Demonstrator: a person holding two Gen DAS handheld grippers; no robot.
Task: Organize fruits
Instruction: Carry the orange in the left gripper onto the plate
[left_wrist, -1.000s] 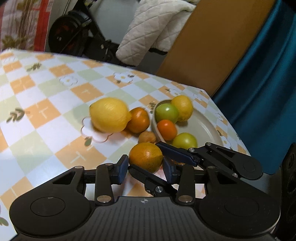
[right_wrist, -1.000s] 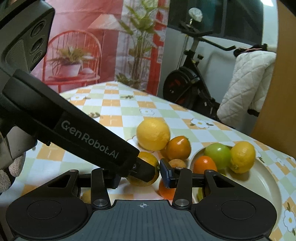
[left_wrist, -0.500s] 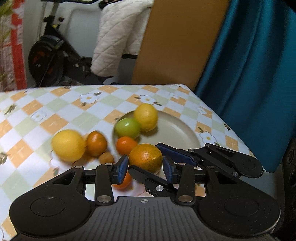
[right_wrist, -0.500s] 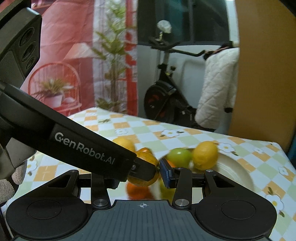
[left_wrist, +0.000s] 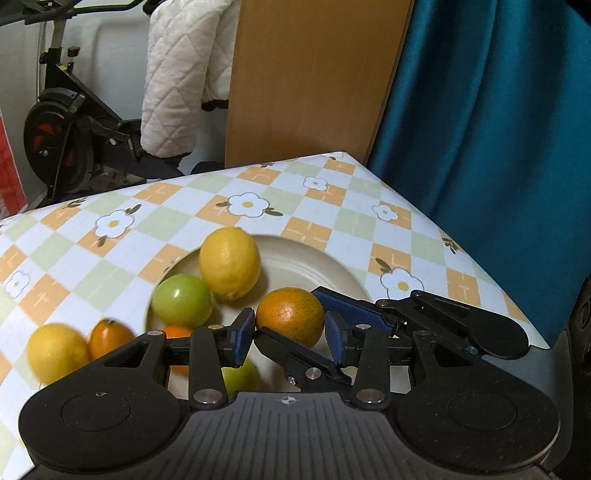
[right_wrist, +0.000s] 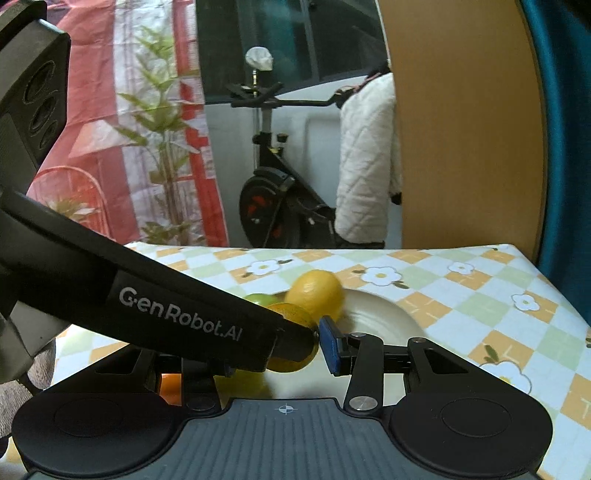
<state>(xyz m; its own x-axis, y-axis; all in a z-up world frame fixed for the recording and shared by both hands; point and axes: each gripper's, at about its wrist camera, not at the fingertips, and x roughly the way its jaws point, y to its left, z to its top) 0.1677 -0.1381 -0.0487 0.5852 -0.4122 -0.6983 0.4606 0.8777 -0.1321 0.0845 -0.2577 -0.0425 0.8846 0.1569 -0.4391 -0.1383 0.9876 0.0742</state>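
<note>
The orange (left_wrist: 290, 314) sits between the blue pads of the left gripper (left_wrist: 290, 334), held above the plate (left_wrist: 325, 266) near its front half, so the step in hand looks like carrying one more fruit to the plate. The left jaws are clamped on it, about as wide apart as the fruit, one pad on each side. The right gripper (left_wrist: 321, 332) crosses in close: one of its fingers runs under the orange and the other lies along its right side, jaws parted; whether they touch the fruit I cannot tell. From the right wrist view the left gripper's body covers much of the orange (right_wrist: 291, 314). On the plate already lie a lemon (left_wrist: 229, 267), a green fruit (left_wrist: 181, 301) and a small orange one half hidden behind the left finger; another lemon (left_wrist: 55, 350) and a reddish fruit (left_wrist: 109, 332) wait on the table (left_wrist: 332, 206) to the left. Next, I judge, the orange needs lowering into the bare right part of the plate before the jaws part, clear of the lemon so nothing rolls.
</note>
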